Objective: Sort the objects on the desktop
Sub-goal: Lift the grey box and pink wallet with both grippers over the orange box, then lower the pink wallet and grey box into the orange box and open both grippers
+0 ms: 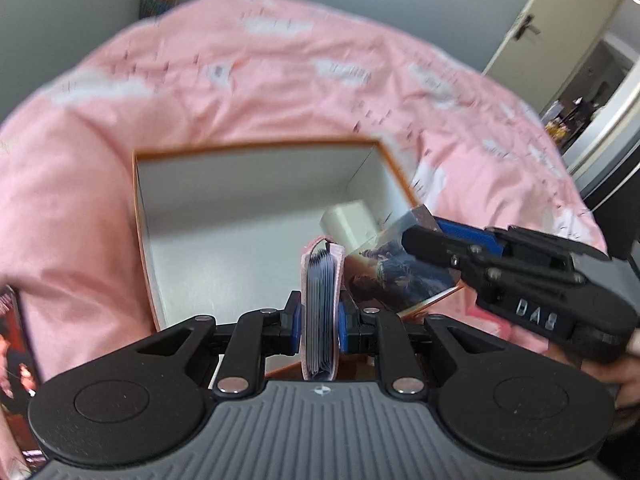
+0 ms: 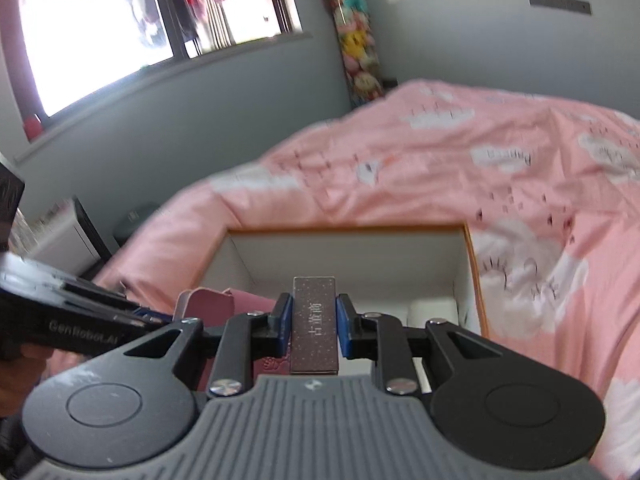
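My left gripper (image 1: 319, 320) is shut on a pink card holder (image 1: 320, 312) full of blue sleeves, held on edge over the near rim of an open white box (image 1: 240, 208) with an orange rim. My right gripper (image 2: 314, 322) is shut on a dark picture box (image 2: 314, 320) with white characters on its spine; in the left wrist view that gripper (image 1: 416, 236) holds the picture box (image 1: 396, 268) over the white box's right corner. The card holder shows at the left of the right wrist view (image 2: 208, 304). A white cylinder (image 1: 350, 222) lies inside the box.
The white box (image 2: 352, 256) sits on a bed with a pink cloud-print quilt (image 1: 280, 80). A door (image 1: 560, 32) stands at the right, a window (image 2: 120, 20) at the far left, and a column of plush toys (image 2: 356, 40) against the wall.
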`<state>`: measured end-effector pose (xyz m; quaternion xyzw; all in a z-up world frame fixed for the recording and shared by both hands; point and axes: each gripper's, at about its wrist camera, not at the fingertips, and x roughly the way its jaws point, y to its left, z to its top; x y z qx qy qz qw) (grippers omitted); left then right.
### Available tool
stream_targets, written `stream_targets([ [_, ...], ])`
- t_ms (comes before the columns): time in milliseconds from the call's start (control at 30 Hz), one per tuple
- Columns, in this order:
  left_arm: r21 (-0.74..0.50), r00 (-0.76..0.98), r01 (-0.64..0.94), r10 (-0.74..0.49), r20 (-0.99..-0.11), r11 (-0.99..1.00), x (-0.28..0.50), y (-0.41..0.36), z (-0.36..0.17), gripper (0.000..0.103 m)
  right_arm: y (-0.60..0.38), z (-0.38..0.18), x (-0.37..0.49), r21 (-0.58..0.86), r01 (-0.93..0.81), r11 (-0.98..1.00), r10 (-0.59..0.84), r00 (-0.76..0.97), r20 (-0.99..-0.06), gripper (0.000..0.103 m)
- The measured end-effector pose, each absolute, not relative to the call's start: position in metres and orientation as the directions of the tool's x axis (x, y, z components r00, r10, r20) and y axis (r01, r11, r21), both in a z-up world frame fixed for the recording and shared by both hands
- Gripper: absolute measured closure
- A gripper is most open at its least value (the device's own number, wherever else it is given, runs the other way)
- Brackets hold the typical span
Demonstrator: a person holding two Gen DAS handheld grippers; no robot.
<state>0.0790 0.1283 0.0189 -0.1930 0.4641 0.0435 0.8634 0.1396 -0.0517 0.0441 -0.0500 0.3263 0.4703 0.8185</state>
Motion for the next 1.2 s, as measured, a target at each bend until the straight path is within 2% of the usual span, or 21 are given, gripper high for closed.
stream_targets([
  [300, -0.309, 0.473, -0.326, -0.129, -0.871, 0.894, 0.106, 0.139, -0.020, 0.084, -0.033, 0.006, 0.142, 0.129, -0.794, 0.594, 0.646, 0.376, -0.665, 0.078],
  [600, -0.380, 0.419, -0.400, -0.202, -0.885, 0.834, 0.123, 0.145, -0.049, 0.084, -0.023, -0.016, 0.150, 0.099, -0.784, 0.613, 0.601, 0.381, -0.702, 0.078],
  [867, -0.431, 0.418, -0.437, -0.246, -0.874, 0.789, 0.129, 0.145, -0.058, 0.080, -0.027, -0.026, 0.158, 0.127, -0.774, 0.620, 0.593, 0.357, -0.722, 0.074],
  [1000, -0.419, 0.413, -0.428, -0.238, -0.879, 0.801, 0.133, 0.140, -0.057, 0.079, -0.031, -0.021, 0.156, 0.131, -0.779, 0.613, 0.606, 0.358, -0.710, 0.074],
  [1200, -0.439, 0.421, -0.436, -0.253, -0.871, 0.786, 0.138, 0.138, -0.058, 0.076, -0.047, -0.011, 0.153, 0.116, -0.767, 0.631, 0.609, 0.397, -0.687, 0.069],
])
